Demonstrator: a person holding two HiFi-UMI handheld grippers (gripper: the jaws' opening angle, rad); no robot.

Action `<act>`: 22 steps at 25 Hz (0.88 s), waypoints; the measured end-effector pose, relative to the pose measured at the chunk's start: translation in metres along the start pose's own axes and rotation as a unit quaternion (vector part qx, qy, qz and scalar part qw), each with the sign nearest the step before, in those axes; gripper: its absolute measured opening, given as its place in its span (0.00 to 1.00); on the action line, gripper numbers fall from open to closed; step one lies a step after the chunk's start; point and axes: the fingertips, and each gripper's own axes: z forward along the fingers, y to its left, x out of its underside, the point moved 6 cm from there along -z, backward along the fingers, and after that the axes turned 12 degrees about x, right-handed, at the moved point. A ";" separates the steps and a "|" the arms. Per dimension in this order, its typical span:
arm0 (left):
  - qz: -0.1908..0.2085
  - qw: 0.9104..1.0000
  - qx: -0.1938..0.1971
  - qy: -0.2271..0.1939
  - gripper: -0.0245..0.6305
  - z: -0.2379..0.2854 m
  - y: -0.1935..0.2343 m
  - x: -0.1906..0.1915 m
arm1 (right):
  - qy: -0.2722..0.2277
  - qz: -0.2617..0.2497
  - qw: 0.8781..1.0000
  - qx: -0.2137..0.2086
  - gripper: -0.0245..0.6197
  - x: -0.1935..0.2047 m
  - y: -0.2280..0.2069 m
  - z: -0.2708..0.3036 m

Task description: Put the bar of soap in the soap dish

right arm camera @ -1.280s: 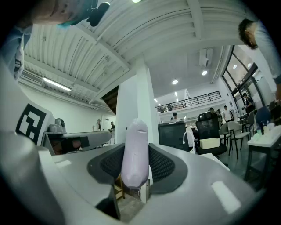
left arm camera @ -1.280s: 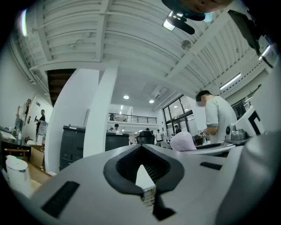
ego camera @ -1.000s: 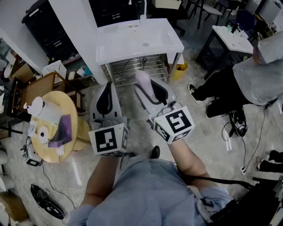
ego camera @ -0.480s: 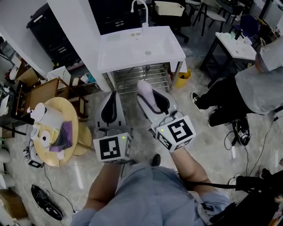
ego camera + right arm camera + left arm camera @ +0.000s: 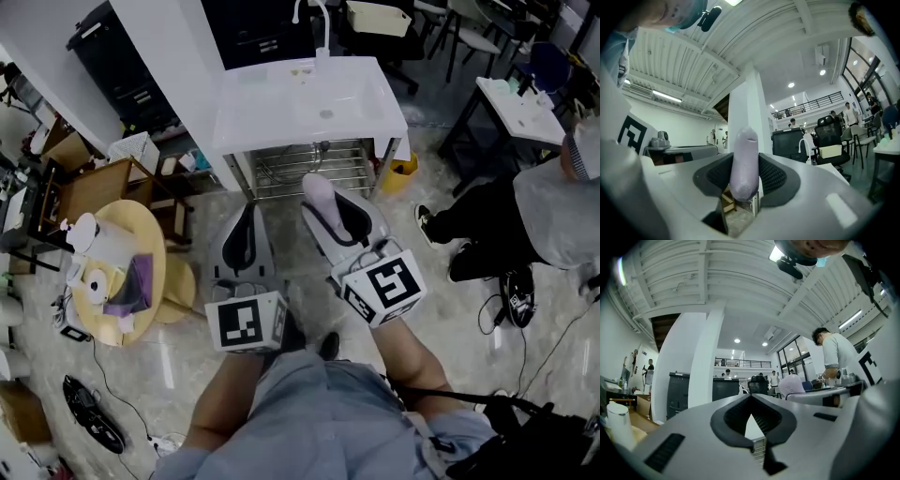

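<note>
Site: open workshop floor. Person stands facing a white washbasin (image 5: 281, 112) on a metal stand w/ a wire shelf (image 5: 309, 161) below it.

Left gripper (image 5: 750, 400): jaw tips pressed together and nothing between the pads. Only a thin wedge of daylight shows lower down. Head view has it held out over the floor, short of the basin stand, w/ its marker cube (image 5: 246, 322) nearest the person.

Right gripper (image 5: 746, 177): jaws pinching the bar of soap (image 5: 743, 154), both dark ribbed pads against its sides. Soap is pale lilac w/ rounded ends, and it stands on edge in the grip, one end poking well past the jaw tips. Its marker cube (image 5: 386, 286) sits at the rear.

Task item location: soap is in the right gripper, in the air in front of the basin stand and not touching the basin. In the head view its free end lies just below the wire shelf's front edge.

Grippers are side by side, near each other but apart, both pointing toward the basin.

Basin: faucet (image 5: 319, 13) at the back rim. A small item (image 5: 301, 65) sits on the back ledge beside it, too small to ID. Soap dish can't be confirmed in any view.

Surroundings: round wooden table (image 5: 142, 220) to the left w/ clutter on it, yellow bin (image 5: 405, 167) by the stand's right leg, and a seated person (image 5: 553, 206) at far right.
</note>
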 end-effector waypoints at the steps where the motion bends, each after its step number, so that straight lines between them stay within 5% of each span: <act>1: 0.001 1.000 -0.001 0.000 0.05 0.004 0.002 0.002 | 0.001 0.000 1.000 0.000 0.28 0.001 -0.002 0.004; 11: -0.028 0.999 0.016 0.016 0.05 0.072 0.059 0.039 | 0.021 -0.007 1.000 0.010 0.28 0.024 -0.029 0.084; 22: -0.027 0.999 0.039 -0.007 0.05 0.166 0.156 0.040 | 0.016 -0.012 0.999 0.024 0.28 0.020 -0.049 0.212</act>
